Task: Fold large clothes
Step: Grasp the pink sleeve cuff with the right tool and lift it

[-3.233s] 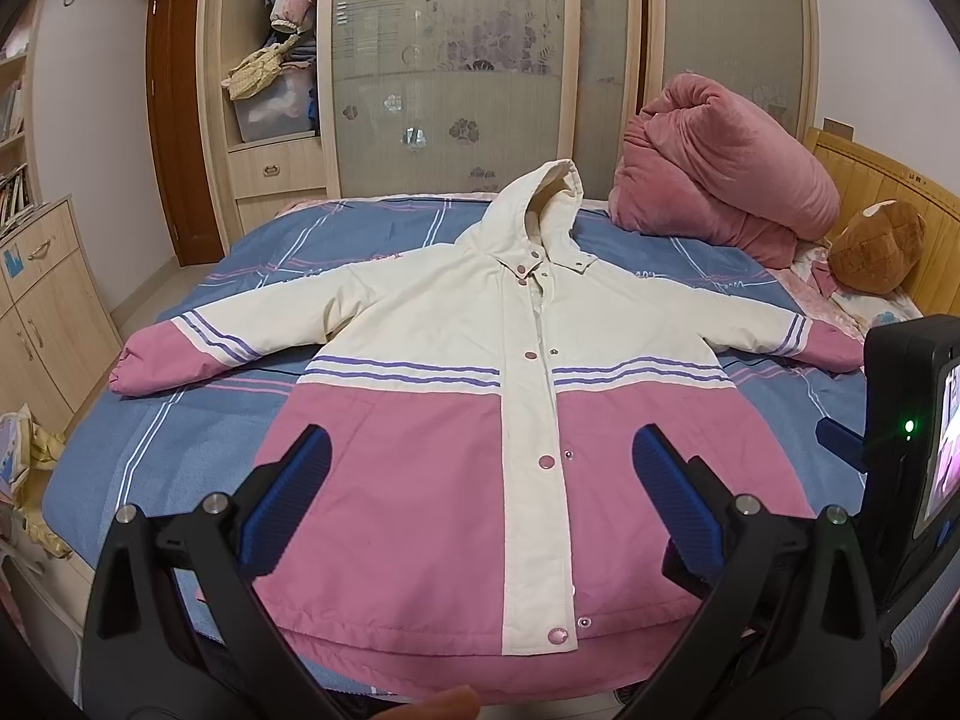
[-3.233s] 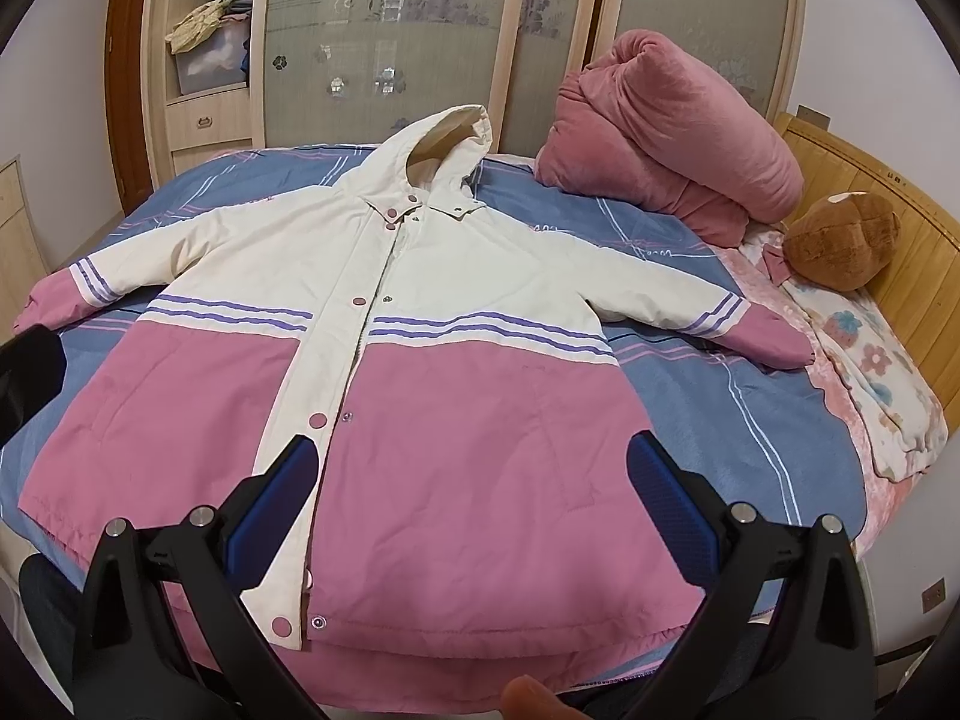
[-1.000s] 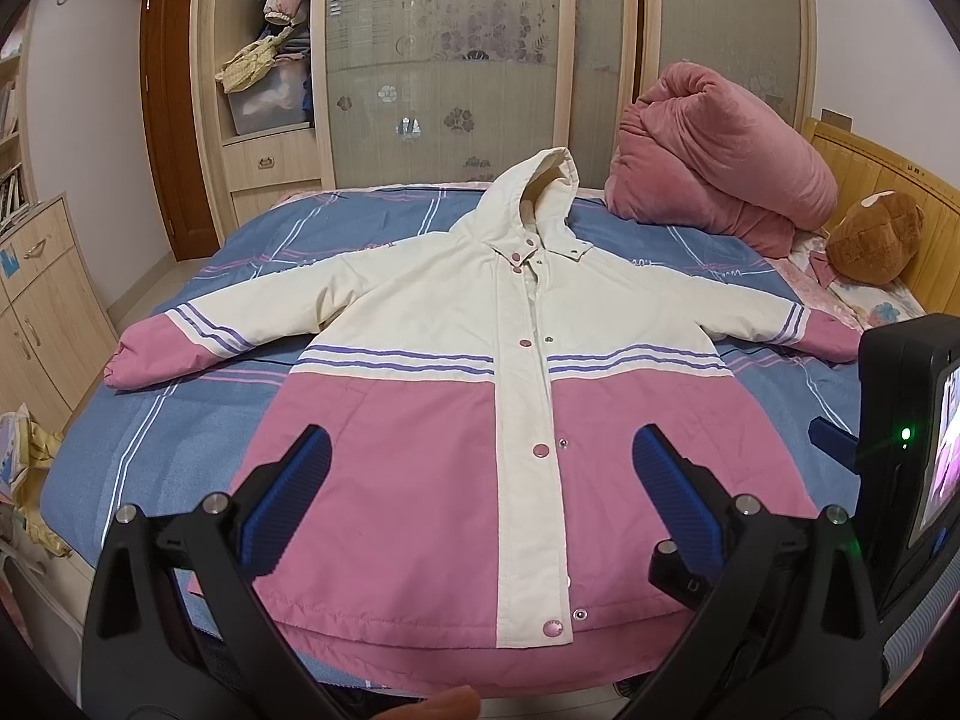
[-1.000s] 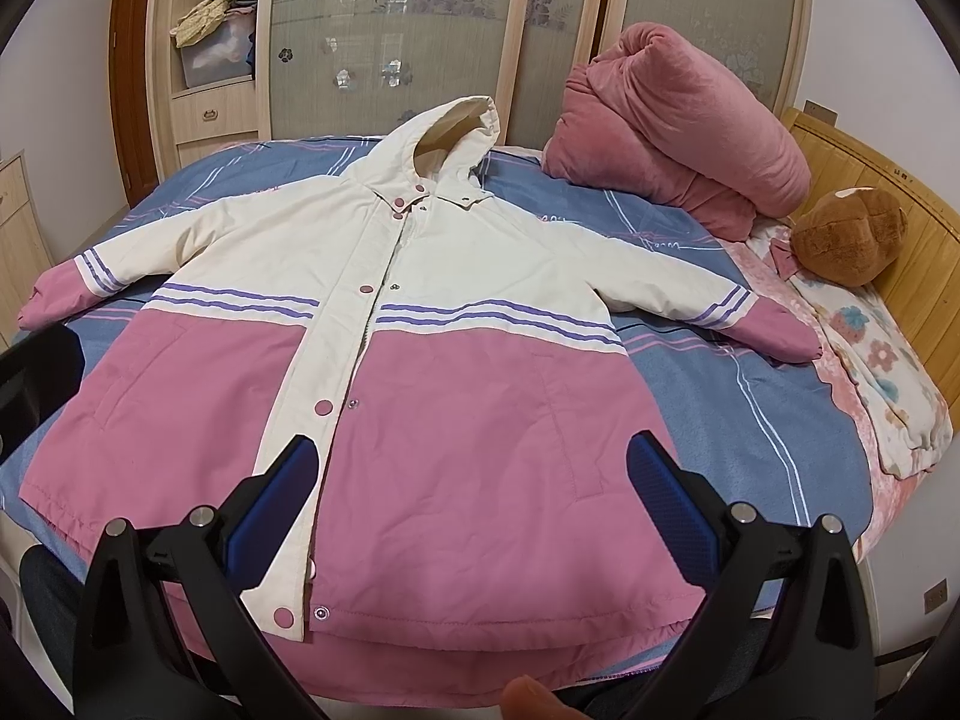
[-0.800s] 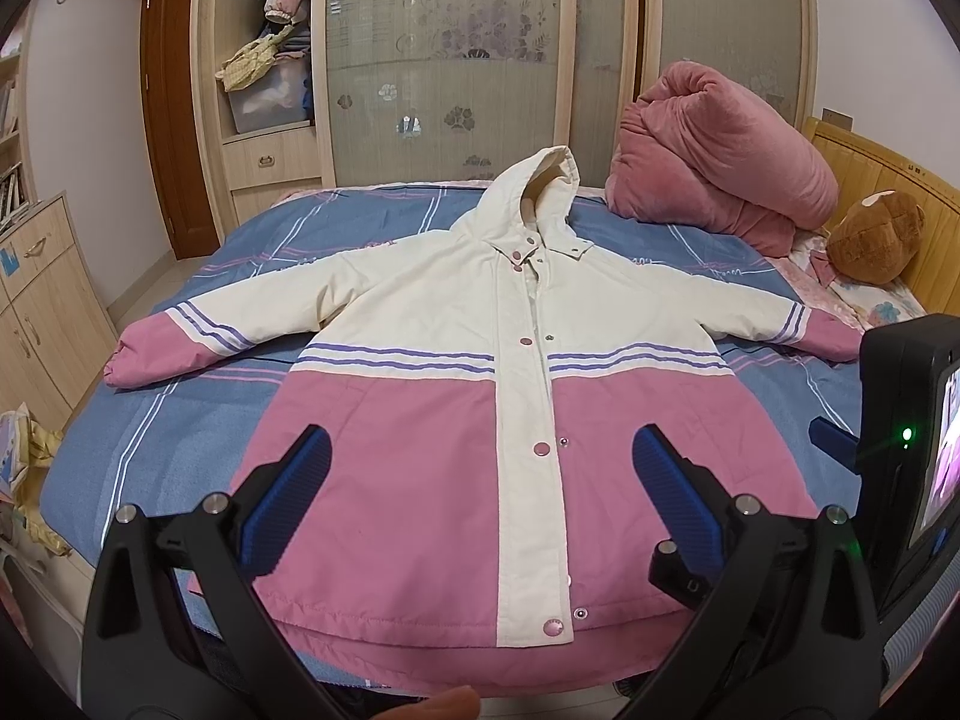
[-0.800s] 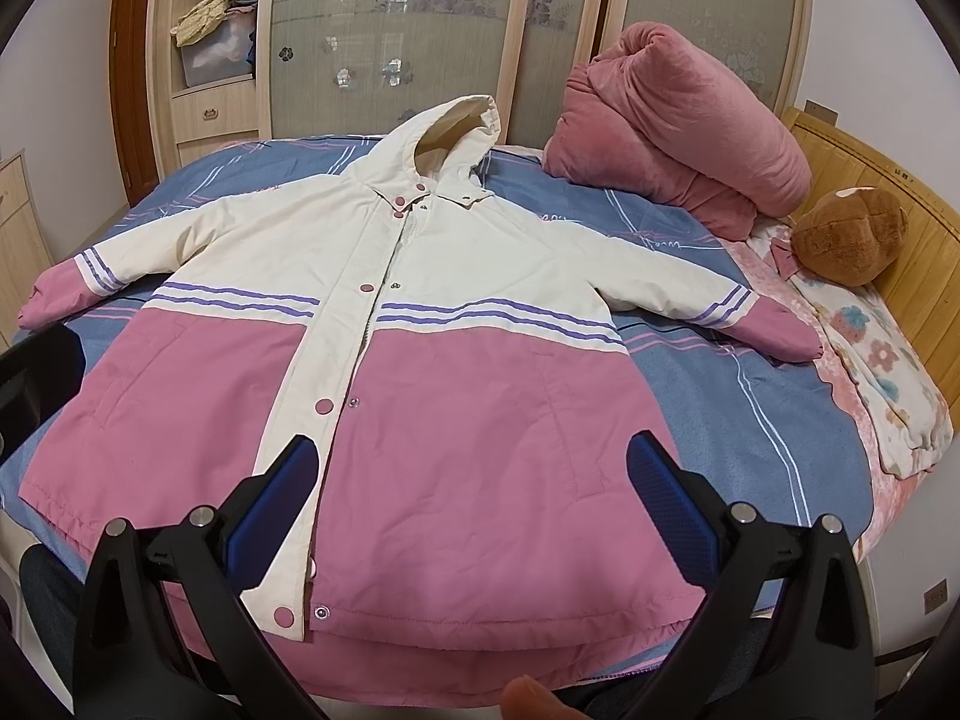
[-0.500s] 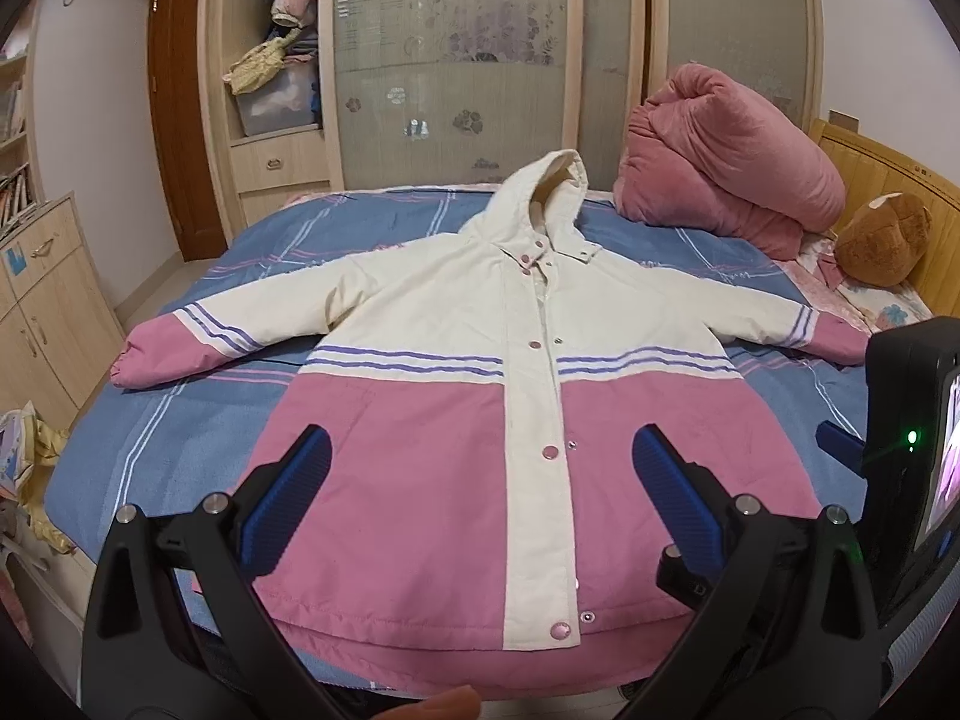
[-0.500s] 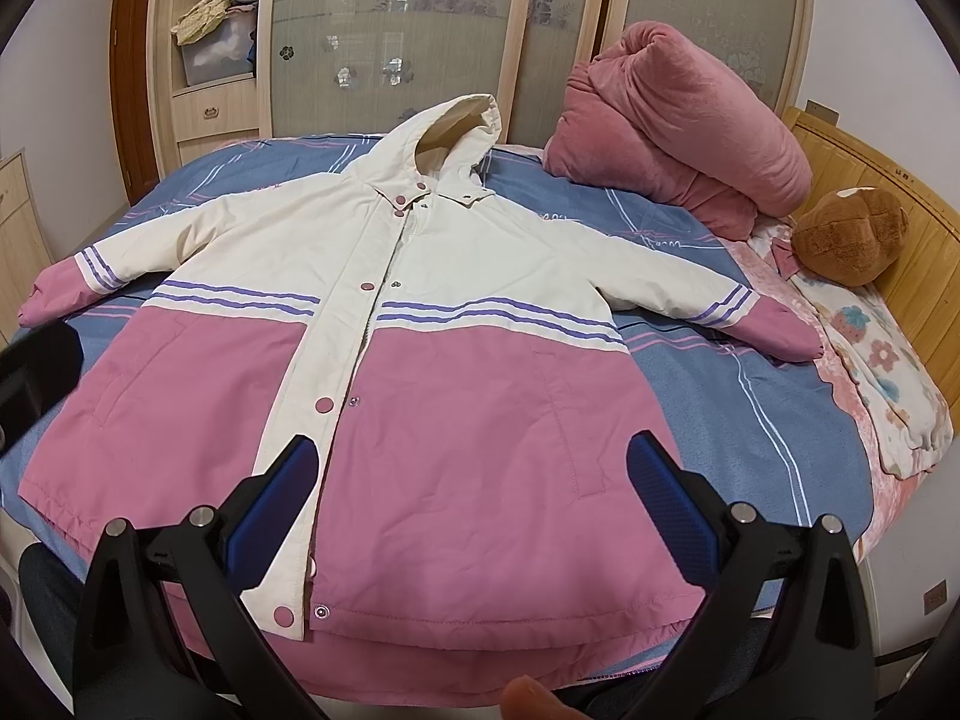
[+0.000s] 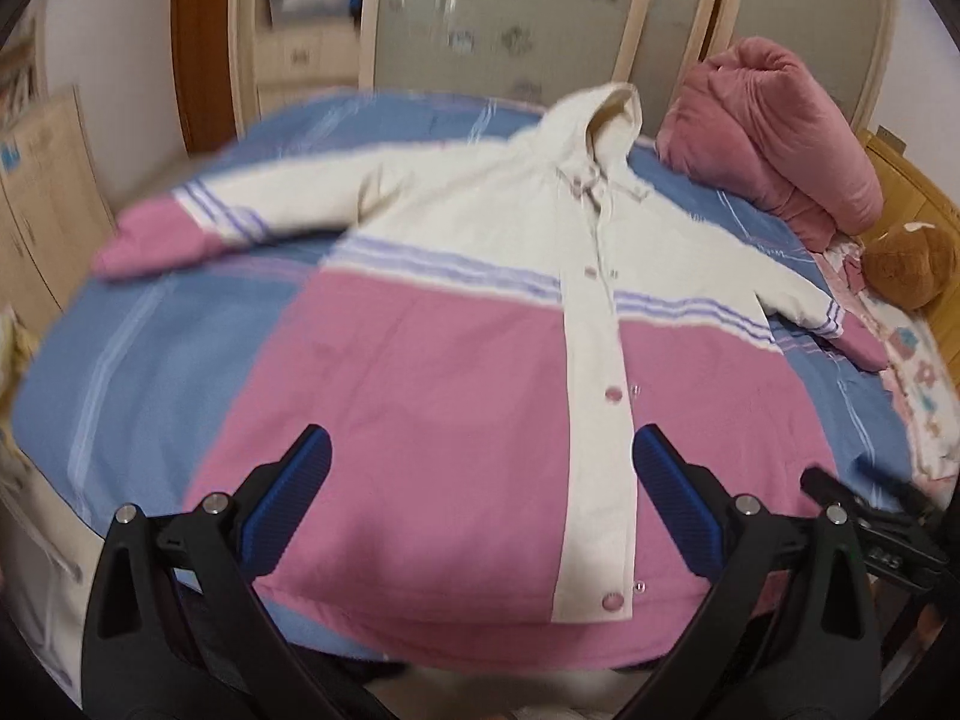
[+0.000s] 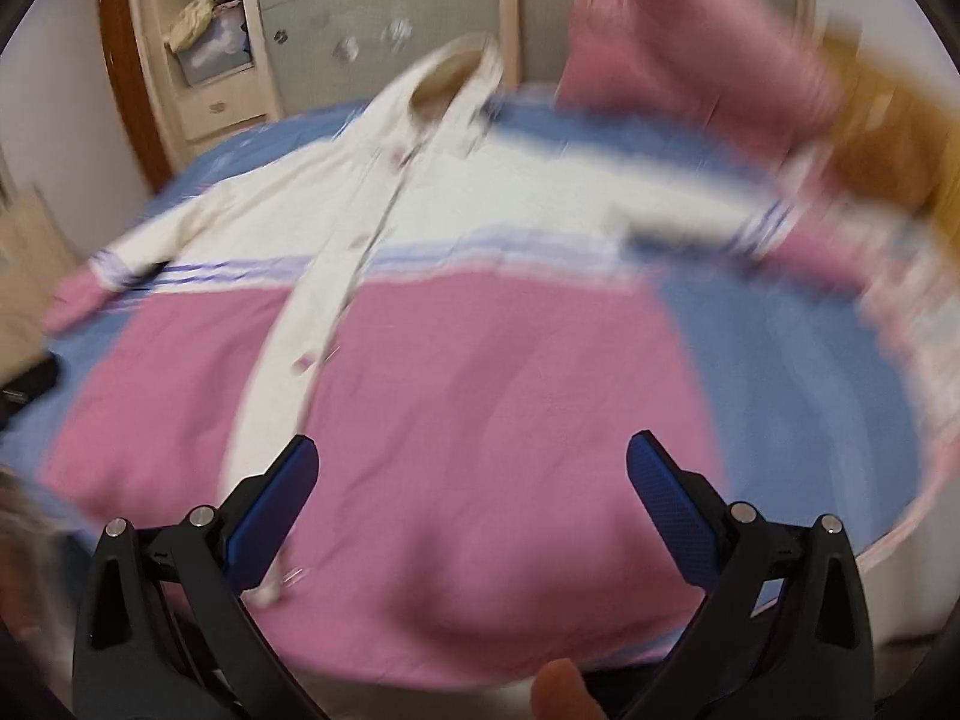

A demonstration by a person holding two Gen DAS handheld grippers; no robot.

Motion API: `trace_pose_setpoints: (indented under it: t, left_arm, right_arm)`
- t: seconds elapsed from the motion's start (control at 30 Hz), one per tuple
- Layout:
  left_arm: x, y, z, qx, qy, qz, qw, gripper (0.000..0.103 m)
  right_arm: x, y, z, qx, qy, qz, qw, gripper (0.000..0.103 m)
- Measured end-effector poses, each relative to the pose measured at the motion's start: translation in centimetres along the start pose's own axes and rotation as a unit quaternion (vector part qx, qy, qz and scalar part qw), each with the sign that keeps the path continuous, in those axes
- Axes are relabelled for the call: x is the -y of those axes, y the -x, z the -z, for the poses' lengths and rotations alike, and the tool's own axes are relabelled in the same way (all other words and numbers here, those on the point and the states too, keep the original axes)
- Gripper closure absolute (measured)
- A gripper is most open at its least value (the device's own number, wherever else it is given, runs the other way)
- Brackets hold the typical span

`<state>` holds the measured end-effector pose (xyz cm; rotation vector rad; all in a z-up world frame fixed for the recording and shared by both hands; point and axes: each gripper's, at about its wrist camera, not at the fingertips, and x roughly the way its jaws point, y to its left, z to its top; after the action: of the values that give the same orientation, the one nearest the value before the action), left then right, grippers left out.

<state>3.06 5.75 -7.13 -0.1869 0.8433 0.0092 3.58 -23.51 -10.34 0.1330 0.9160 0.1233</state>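
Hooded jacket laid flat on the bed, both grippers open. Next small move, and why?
Probably reach each gripper out to a sleeve cuff. The hooded jacket lies flat, front up, sleeves spread wide on the bed. The left gripper and right gripper hover open and empty near the hem, so nothing is folded yet.

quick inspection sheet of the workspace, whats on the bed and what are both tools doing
surface: bed with blue striped sheet, mostly covered by the coat
job's things: pink and cream hooded coat laid flat, front up, snapped shut, both sleeves spread out, hood toward the wardrobe; no fold made yet
clutter: rolled pink duvet and brown plush toy at the headboard side
left tool: open, empty, above the coat's hem
right tool: open, empty, above the hem; view motion-blurred
cables: nothing seen
surroundings: wardrobe with frosted sliding doors, wooden door, cabinet at left
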Motion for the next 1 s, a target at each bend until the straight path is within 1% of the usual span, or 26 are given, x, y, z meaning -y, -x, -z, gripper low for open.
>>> trace_pose_setpoints:
  t: [0.07,0.1,0.17,0.2,0.27,0.33,0.4,0.47,0.6,0.67,0.73,0.77,0.83,0.9,0.93,1.0]
  left_arm:
    - [-0.5,-0.5,0.3,-0.002,0.013,0.011,0.9999,0.002]
    - [-0.5,-0.6,0.3,-0.002,0.016,0.016,0.9997,0.002]
    - [-0.2,-0.7,0.4,0.000,0.015,0.029,0.9995,0.002]
    - [0.0,-0.8,0.4,0.001,0.012,0.032,0.9994,0.002]
    - [0.5,-0.9,0.4,0.000,0.007,0.031,0.9995,0.002]
    - [0.7,-1.1,0.5,-0.001,0.002,0.027,0.9996,0.002]
    - [0.7,-1.2,0.5,-0.004,0.001,0.025,0.9997,0.002]
    - [0.7,-1.2,0.4,-0.005,0.002,0.025,0.9997,0.002]
    - [0.4,-1.4,0.4,-0.006,0.007,0.026,0.9996,0.002]
    - [0.5,-1.6,0.5,-0.009,0.008,0.028,0.9995,0.002]
    - [0.6,-1.8,0.6,-0.013,0.006,0.030,0.9995,0.002]
    - [0.7,-1.9,0.7,-0.015,0.004,0.030,0.9994,0.002]
    - [0.8,-2.1,0.8,-0.019,0.003,0.031,0.9993,0.002]
    - [0.9,-2.4,0.9,-0.022,0.003,0.034,0.9992,0.002]
    - [0.9,-2.5,0.9,-0.024,0.002,0.035,0.9991,0.002]
    - [1.0,-2.5,1.0,-0.025,0.002,0.035,0.9991,0.002]
  right_arm:
    - [1.4,-1.0,1.3,-0.030,-0.032,-0.063,0.997,0.001]
    - [1.7,-1.3,1.7,-0.041,-0.041,-0.086,0.995,0.003]
    - [2.0,-2.4,3.0,-0.084,-0.069,-0.168,0.980,0.008]
    - [1.8,-2.8,3.4,-0.102,-0.079,-0.198,0.972,0.010]
    - [1.1,-4.2,4.8,-0.146,-0.096,-0.251,0.952,0.020]
    - [0.2,-5.1,5.8,-0.177,-0.103,-0.271,0.941,0.035]
    - [-0.5,-6.3,7.0,-0.206,-0.115,-0.275,0.932,0.045]
    - [-1.1,-7.0,7.6,-0.217,-0.125,-0.268,0.930,0.046]
    - [-1.2,-8.0,8.1,-0.208,-0.146,-0.253,0.934,0.046]
    - [-1.0,-7.9,8.0,-0.196,-0.162,-0.256,0.933,0.046]
    - [-0.4,-7.8,7.6,-0.172,-0.189,-0.267,0.929,0.046]
    - [-0.1,-7.3,7.4,-0.152,-0.199,-0.272,0.929,0.046]
    - [-0.3,-7.0,7.4,-0.136,-0.194,-0.269,0.934,0.047]
    - [-1.0,-7.1,7.6,-0.137,-0.177,-0.256,0.940,0.047]
    - [-1.1,-7.2,7.7,-0.139,-0.174,-0.255,0.941,0.047]
    - [-1.3,-7.6,8.0,-0.162,-0.164,-0.265,0.936,0.047]
